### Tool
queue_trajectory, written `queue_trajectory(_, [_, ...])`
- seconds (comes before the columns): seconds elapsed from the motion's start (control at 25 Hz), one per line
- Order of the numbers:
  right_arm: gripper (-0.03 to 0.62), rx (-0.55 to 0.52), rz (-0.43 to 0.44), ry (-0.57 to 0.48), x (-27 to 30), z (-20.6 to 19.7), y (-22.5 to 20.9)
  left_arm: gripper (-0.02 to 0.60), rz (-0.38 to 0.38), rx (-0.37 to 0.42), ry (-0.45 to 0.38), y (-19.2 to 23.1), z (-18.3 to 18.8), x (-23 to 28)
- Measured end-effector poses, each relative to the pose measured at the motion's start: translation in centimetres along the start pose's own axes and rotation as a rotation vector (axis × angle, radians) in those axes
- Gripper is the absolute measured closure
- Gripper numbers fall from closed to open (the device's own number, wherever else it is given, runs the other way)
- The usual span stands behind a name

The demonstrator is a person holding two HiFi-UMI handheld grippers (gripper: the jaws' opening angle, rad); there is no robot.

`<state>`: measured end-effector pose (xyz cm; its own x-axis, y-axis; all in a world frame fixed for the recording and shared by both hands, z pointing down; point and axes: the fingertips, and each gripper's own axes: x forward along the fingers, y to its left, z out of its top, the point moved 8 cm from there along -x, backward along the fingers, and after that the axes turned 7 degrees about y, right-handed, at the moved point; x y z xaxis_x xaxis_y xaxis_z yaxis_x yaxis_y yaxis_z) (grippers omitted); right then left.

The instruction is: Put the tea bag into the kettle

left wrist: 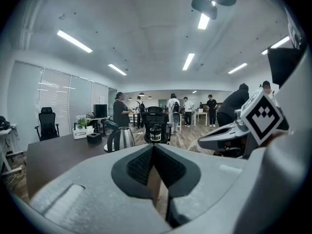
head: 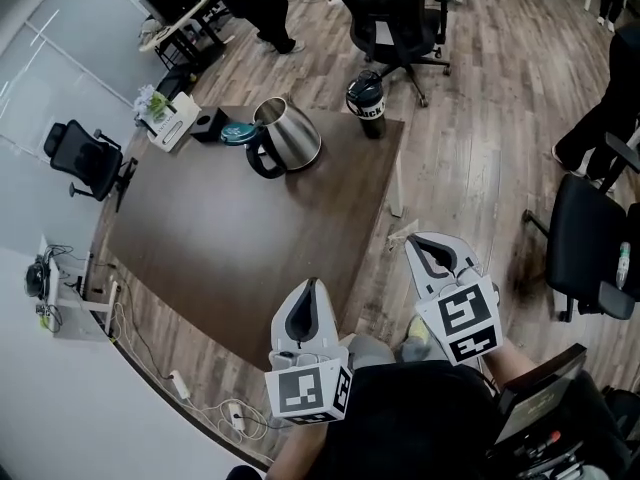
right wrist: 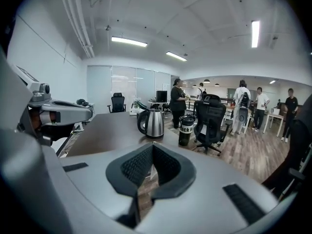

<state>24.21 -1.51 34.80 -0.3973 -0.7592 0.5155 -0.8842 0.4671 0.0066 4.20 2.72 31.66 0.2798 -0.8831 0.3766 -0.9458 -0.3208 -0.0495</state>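
We found left gripper [head: 312, 286] and right gripper [head: 418, 243] pressed together, empty; tea bag unidentified, so mispicking near the far kettle [head: 288, 133] seemed possible.

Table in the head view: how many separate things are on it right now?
5, all along the far edge: a white box at the left corner, a small black box, a teal round item, the kettle, a black tumbler at right. Small items may be hidden.

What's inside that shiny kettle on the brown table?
The kettle seems open at the top, but only a bit of grey inner wall shows near its rim. Its own steel sides hide the bottom, so whatever is down there cannot be seen.
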Motion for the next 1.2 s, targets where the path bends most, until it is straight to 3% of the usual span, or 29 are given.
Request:
queue_trajectory(0.28, [0.585,-0.018,-0.02,-0.015,-0.3,1.4,-0.4,0.577,-0.035,-0.005,-0.032,-0.7,1.0,0.6])
queue_trajectory(0.56, [0.585,-0.046,-0.001,-0.014,1.8,3.4,-0.8,0.577,-0.022,-0.016,-0.038,0.4,1.8,2.2])
queue_trajectory(1.2, [0.585,-0.115,0.112,0.036,12.7,9.2,-5.0,0.577,0.056,-0.086,0.0,5.3,4.6,13.0])
